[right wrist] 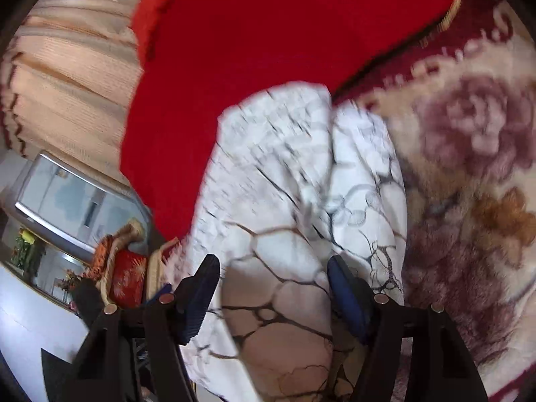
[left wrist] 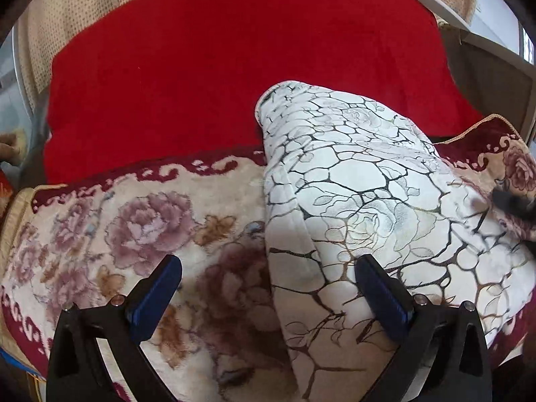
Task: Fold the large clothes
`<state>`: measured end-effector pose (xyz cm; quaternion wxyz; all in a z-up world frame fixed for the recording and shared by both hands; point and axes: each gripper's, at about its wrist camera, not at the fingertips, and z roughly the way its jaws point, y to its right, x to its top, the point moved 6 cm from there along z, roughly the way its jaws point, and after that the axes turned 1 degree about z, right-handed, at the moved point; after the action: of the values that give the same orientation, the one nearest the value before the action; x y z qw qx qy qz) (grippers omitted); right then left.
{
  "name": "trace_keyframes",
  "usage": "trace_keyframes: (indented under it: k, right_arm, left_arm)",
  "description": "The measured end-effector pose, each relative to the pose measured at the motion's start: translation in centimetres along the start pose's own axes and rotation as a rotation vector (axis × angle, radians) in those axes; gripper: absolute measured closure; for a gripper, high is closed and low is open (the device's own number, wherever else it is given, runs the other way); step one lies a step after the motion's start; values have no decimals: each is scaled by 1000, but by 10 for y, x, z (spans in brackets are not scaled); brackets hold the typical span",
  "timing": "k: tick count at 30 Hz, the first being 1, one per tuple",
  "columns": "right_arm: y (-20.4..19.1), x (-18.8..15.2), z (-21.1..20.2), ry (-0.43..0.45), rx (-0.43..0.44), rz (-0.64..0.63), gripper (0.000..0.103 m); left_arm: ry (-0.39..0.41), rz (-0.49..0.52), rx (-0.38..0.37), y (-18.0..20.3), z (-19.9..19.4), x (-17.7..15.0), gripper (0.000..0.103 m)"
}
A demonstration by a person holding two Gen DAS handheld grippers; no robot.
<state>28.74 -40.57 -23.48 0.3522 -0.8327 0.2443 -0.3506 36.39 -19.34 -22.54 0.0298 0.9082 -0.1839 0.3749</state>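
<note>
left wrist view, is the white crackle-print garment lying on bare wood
No, the white crackle-print garment lies on a floral plush blanket.

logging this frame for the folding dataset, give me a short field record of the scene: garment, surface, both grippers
garment: white garment with dark crackle-and-rose print, lying folded in a bundle
surface: floral blanket with maroon border
behind: red cloth
left gripper: jaws open, straddling the garment's left edge, gripping nothing
right gripper: jaws open over the garment, pads not seen pressing on it
image quality: right wrist view motion-blurred
</note>
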Motion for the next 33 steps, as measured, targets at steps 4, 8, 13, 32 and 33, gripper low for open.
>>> trace_keyframes:
  k: [4, 8, 13, 32, 33]
  right_arm:
    - [-34, 2, -23, 128, 10, -157, 40]
    - [-35, -7, -9, 84, -57, -188, 54]
    - [-10, -18, 22, -45, -191, -159, 58]
    - [-15, -17, 23, -36, -210, -203, 56]
    - [-15, -17, 23, -35, -210, -202, 56]
  left_arm:
    - [33, 31, 62, -1, -7, 3, 0]
    - [31, 17, 57, -4, -10, 1, 0]
    - [45, 15, 74, -12, -11, 1, 0]
    - [211, -28, 112, -35, -58, 19, 0]
    - [215, -31, 114, -37, -59, 20, 0]
